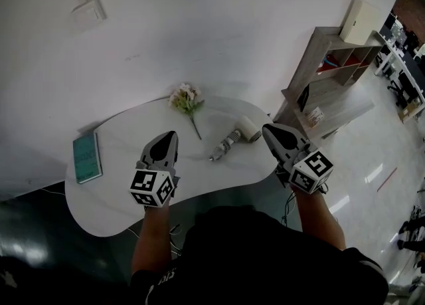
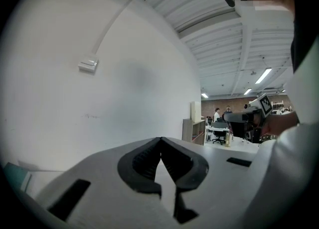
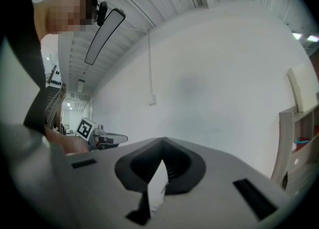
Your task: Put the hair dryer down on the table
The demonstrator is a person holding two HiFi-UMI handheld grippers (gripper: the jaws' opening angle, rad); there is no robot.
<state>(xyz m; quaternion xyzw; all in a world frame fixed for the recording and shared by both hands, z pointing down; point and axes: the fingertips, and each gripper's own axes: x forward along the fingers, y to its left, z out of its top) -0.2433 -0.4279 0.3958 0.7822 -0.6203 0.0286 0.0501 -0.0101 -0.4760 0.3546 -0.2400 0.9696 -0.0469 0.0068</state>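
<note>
The hair dryer (image 1: 238,137), pale with a grey-and-white handle, lies flat on the white table (image 1: 126,197) between the two grippers, touched by neither. My left gripper (image 1: 171,135) hovers over the table left of the dryer; its jaws meet at the tips with nothing in them (image 2: 160,138). My right gripper (image 1: 266,127) hangs by the table's right edge, just right of the dryer's head. Its jaws come together at a point and are empty as well (image 3: 163,139). Each gripper view looks at the bare wall and shows the other gripper, the right one (image 2: 247,116) and the left one (image 3: 106,138).
A pink artificial flower (image 1: 186,100) lies behind the dryer near the wall. A teal book (image 1: 86,157) rests at the table's left end. A wooden shelf unit (image 1: 327,74) stands to the right of the table. A wall socket (image 1: 88,12) sits high on the wall.
</note>
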